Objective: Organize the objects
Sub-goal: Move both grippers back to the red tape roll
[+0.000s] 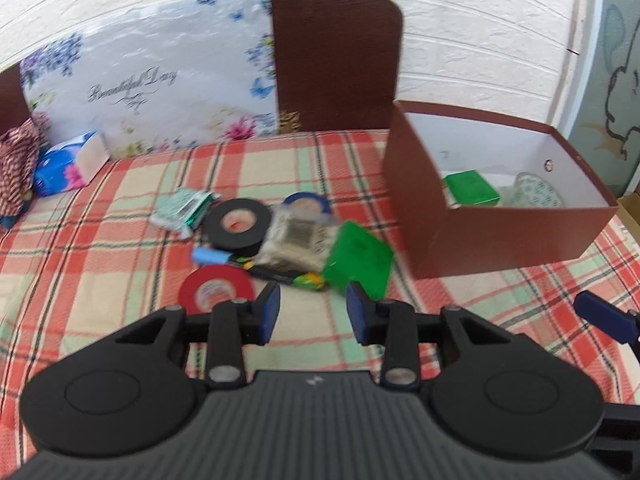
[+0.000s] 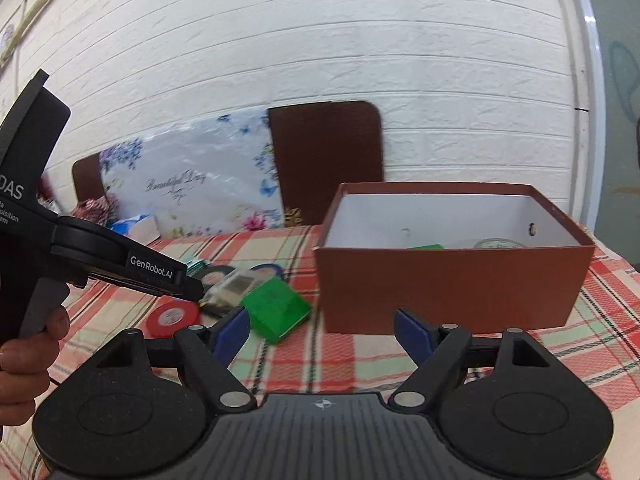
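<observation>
1. the left gripper (image 1: 313, 312) hangs above the plaid cloth (image 1: 120, 200) with its blue pads (image 1: 269, 310) apart by a moderate gap; nothing sits between them
2. the right gripper (image 2: 323, 334) has its fingers spread wide, empty, facing the front wall of the brown box (image 2: 452, 288)
3. just past the left gripper lies a loose pile on the cloth; a red tape roll (image 1: 217, 289) nearest, a black tape roll (image 1: 238, 226) behind it, and a blue tape roll (image 1: 307, 202) further back, partly hidden
4. a clear packet with a barcode (image 1: 296, 240) lies on the pile, overlapping the black roll's edge; a green box (image 1: 358, 260) is tilted just right of it, near the brown box
5. a small blue cylinder (image 1: 210, 256) and a dark stick-like item with green and yellow print (image 1: 288, 276) lie between the rolls; too blurred to name
6. a green-and-white foil packet (image 1: 182, 210) lies left of the black roll
7. the brown box stands open on the cloth's right; inside are a second green box (image 1: 472, 188) and a pale patterned round item (image 1: 536, 192)
8. a floral board (image 1: 152, 80) leans on the white brick wall (image 2: 320, 60) behind
</observation>
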`<state>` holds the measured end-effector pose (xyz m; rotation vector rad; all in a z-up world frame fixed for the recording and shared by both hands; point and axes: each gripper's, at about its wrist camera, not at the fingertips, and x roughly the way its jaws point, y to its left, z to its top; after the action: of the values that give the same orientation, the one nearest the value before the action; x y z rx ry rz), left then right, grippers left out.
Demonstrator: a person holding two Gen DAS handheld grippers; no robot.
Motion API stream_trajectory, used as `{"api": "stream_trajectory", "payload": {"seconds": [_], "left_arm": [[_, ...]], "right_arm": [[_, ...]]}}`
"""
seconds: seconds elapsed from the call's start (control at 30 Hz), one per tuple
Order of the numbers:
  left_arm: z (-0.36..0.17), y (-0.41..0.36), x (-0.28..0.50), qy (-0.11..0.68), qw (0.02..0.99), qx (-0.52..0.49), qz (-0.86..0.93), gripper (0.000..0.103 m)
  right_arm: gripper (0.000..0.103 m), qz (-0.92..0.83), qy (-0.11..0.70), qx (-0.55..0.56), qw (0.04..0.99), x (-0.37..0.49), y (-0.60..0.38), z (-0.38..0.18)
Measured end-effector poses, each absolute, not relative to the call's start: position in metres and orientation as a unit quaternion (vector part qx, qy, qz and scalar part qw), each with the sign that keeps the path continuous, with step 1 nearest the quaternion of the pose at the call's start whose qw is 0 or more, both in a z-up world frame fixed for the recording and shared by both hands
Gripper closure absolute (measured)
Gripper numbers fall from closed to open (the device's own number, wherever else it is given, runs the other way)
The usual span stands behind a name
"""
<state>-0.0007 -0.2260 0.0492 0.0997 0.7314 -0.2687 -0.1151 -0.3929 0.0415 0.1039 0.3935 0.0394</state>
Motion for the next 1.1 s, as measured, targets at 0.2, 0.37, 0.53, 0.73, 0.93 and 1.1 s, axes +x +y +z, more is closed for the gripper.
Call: {"api": "stream_trajectory", "payload": {"seconds": [0.2,0.37,0.53,0.73,0.93,1.1], "left_arm": [[0.034,-0.174,0.003,0.360,0.927,0.032,-0.104,0.063],[0.002,-0.100,0.018,0.365,0.930,0.003,-0.040,0.062],[-0.040,-0.030,0.033,0.349,0.936,0.018,0.045,0.051],[-0.059,0.004,0.024,0.285,0.957,-0.040,0.036,0.036],[-0.060,0.002,0.031,0.285,0.957,-0.040,0.034,0.036],[-0.060,-0.002,0.028,0.286,0.957,-0.026,0.035,0.036]], "right_arm": [[0.025,0.041,0.216,0.032,0.975,-0.062,-0.358,0.036],[0.032,0.082,0.259,0.010,0.962,-0.028,-0.331,0.020],[0.034,0.127,0.297,-0.018,0.946,0.002,-0.286,-0.001],[0.032,0.149,0.291,-0.063,0.943,0.069,-0.236,-0.027],[0.031,0.157,0.308,-0.072,0.936,0.103,-0.223,-0.035],[0.031,0.167,0.314,-0.080,0.931,0.045,-0.256,-0.039]]}}
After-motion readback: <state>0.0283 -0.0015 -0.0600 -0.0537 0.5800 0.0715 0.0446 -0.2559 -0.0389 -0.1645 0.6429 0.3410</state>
